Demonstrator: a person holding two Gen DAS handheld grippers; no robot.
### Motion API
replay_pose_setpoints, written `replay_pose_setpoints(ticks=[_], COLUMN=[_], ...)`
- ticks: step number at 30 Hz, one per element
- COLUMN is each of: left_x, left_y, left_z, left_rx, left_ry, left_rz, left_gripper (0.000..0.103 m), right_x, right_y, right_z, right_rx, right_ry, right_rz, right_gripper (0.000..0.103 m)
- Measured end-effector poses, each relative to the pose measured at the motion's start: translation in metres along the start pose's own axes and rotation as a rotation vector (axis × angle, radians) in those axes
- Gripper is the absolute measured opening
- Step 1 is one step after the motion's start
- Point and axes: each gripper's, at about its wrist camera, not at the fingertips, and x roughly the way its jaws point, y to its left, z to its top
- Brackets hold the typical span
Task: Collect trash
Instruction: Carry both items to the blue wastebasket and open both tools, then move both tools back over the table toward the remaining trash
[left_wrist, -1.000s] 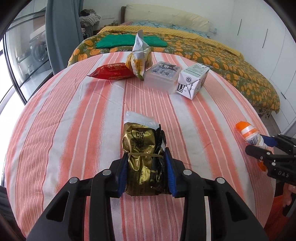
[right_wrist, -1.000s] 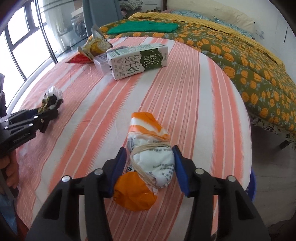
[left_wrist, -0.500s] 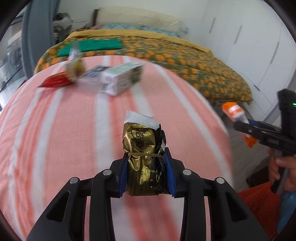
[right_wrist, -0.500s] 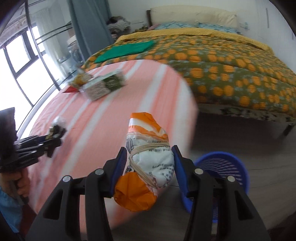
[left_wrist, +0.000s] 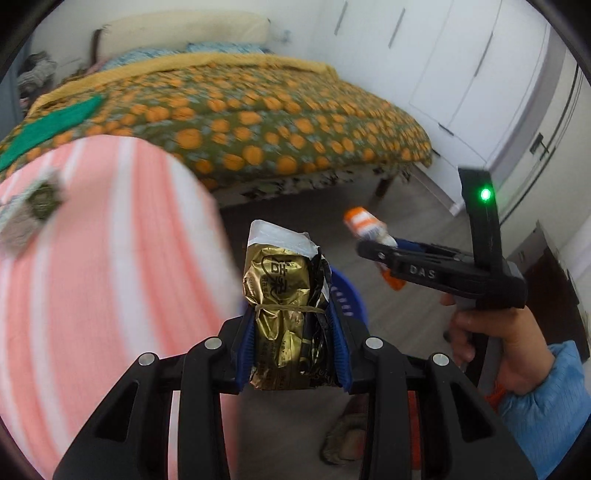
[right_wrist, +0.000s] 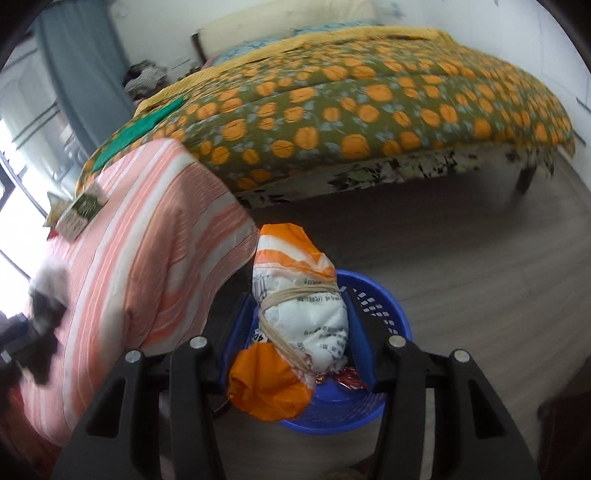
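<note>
Over the blue basket (right_wrist: 391, 295) beside the bench (right_wrist: 155, 236), the right tongs (right_wrist: 301, 332) are gripping an orange-white packet (right_wrist: 295, 306) and the left tongs (left_wrist: 291, 350) a gold packet (left_wrist: 280, 306); each should be centring before letting go.

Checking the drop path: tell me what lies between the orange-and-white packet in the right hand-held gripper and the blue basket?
Nothing. In the right wrist view the orange-and-white packet, gripped in the right hand-held gripper, hangs directly over the blue basket, with only air between.
</note>
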Motion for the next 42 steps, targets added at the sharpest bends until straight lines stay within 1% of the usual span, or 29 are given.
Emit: replay_pose_setpoints(ticks=[5,10,11,12,13,14,16,18,19,22,23,24,28,30,33,35,36,39,41,42], left_x=[0.064,0.11,0.115,0.126,0.131,0.137,0.148,0.145,0.141,0.122,0.114,0.099,0.048,0.02,-0.019,-0.04,-0.052,-0.073,-0.089,-0.095], left_y=[-0.026,-0.027,-0.026,-0.026,-0.026,-0.025,-0.025,-0.023,-0.023,-0.028,-0.03,-0.032,-0.033,-0.027,0.0,0.026,0.046,0.09,0.124,0.136], left_z=[0.004,0.004,0.004,0.004,0.002,0.002,0.003,0.001,0.0,-0.002,-0.002,-0.003,-0.007,-0.012,-0.024,-0.034,-0.043,-0.061,-0.075,-0.08], left_rx=[0.024,0.01,0.01,0.013,0.015,0.016,0.016,0.005,0.001,0.012,0.015,0.018,0.043,0.063,0.065,0.043,0.023,-0.028,-0.073,-0.085], left_ry=[0.077,0.127,0.132,0.142,0.15,0.159,0.167,0.166,0.157,0.127,0.119,0.102,0.042,0.006,-0.035,-0.041,-0.042,-0.038,-0.036,-0.037], left_rz=[0.007,0.02,0.018,0.011,0.012,0.02,0.052,0.049,0.041,0.034,0.028,0.015,-0.021,-0.015,0.025,0.068,0.108,0.179,0.229,0.245], left_gripper=[0.035,0.036,0.038,0.04,0.05,0.064,0.067,0.068,0.071,0.074,0.074,0.074,0.08,0.084,0.087,0.087,0.087,0.087,0.087,0.087], right_x=[0.003,0.005,0.005,0.005,0.005,0.005,0.001,-0.004,-0.006,-0.013,-0.013,-0.013,-0.012,-0.013,-0.017,-0.02,-0.022,-0.02,-0.019,-0.019], right_y=[-0.022,-0.035,-0.037,-0.039,-0.041,-0.042,-0.044,-0.047,-0.048,-0.05,-0.049,-0.047,-0.034,-0.026,-0.006,0.012,0.023,0.063,0.103,0.121], right_z=[0.002,0.003,0.004,0.004,0.005,0.006,0.008,0.01,0.012,0.015,0.016,0.016,0.013,0.011,0.005,-0.001,-0.006,-0.023,-0.037,-0.043], right_rx=[0.057,0.101,0.108,0.116,0.124,0.13,0.145,0.158,0.169,0.168,0.163,0.154,0.105,0.073,0.002,-0.058,-0.09,-0.201,-0.287,-0.314], right_ry=[-0.002,-0.004,-0.007,-0.011,-0.018,-0.024,-0.042,-0.057,-0.069,-0.097,-0.099,-0.101,-0.111,-0.121,-0.152,-0.171,-0.179,-0.166,-0.15,-0.144], right_rz=[0.016,0.043,0.049,0.051,0.05,0.054,0.056,0.051,0.045,0.005,-0.006,-0.026,-0.094,-0.114,-0.14,-0.147,-0.147,-0.132,-0.108,-0.085], right_gripper=[0.049,0.05,0.052,0.057,0.065,0.078,0.079,0.078,0.078,0.08,0.085,0.089,0.092,0.092,0.092,0.092,0.092,0.092,0.092,0.092])
